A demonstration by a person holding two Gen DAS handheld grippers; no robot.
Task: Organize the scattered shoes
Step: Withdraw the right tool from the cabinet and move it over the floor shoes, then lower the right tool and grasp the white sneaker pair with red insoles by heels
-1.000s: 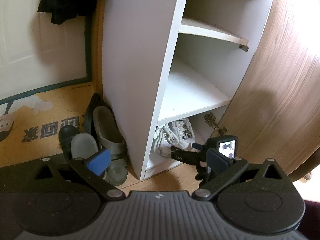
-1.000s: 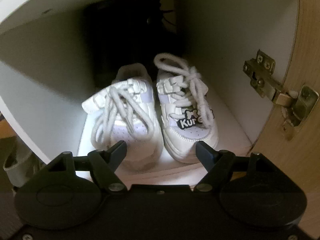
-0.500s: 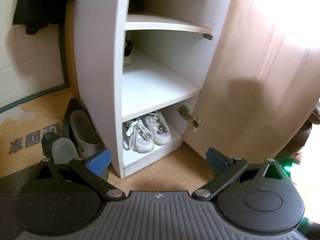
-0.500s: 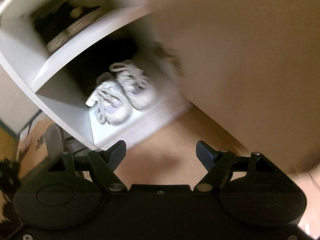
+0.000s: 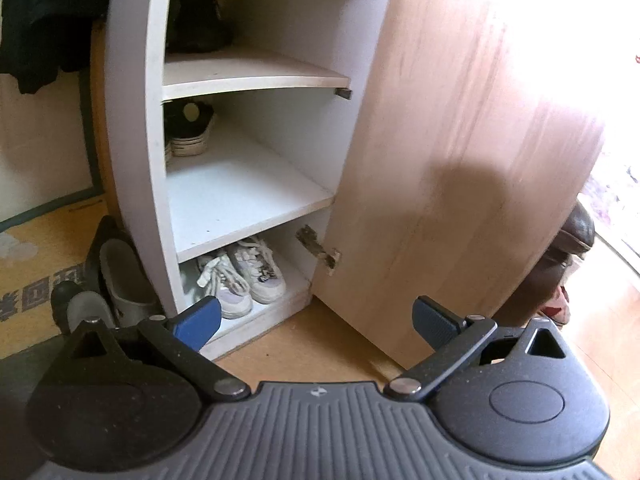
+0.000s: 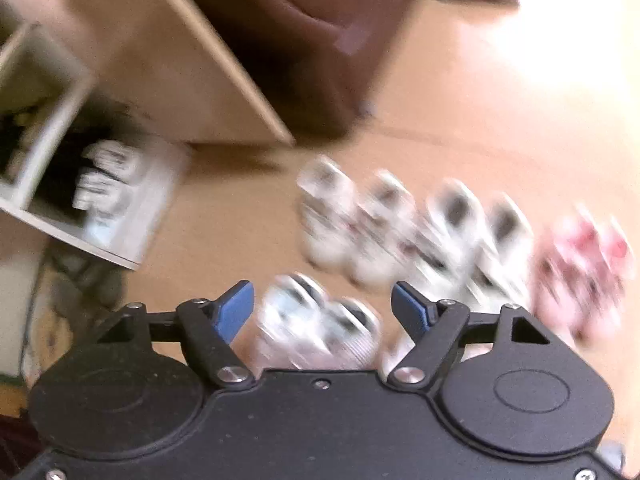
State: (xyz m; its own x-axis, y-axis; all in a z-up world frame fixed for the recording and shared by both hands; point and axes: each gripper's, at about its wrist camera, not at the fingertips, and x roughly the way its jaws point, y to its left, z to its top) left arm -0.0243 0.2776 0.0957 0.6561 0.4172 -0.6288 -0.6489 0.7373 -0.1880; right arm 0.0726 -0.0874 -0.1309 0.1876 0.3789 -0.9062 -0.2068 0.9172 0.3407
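We hold both tongs wide open and empty: the left gripper [image 5: 316, 316] faces the shoe cabinet [image 5: 136, 120], the right gripper [image 6: 322, 306] hangs over the pairs on the floor [image 6: 224, 216]. One pair of white sneakers [image 5: 244, 276] sits on the bottom shelf, toes outward, long axes running front to back. The floor pairs [image 6: 416, 228] stand in a row, blurred, so we cannot tell their heading. We judge a good grasp takes the nearest pair [image 6: 320, 316] squarely across both shoes.

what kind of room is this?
Likely a home entryway: an open shoe cabinet with white sneakers on its bottom shelf, a doormat beside it, and more pairs of shoes on the floor.
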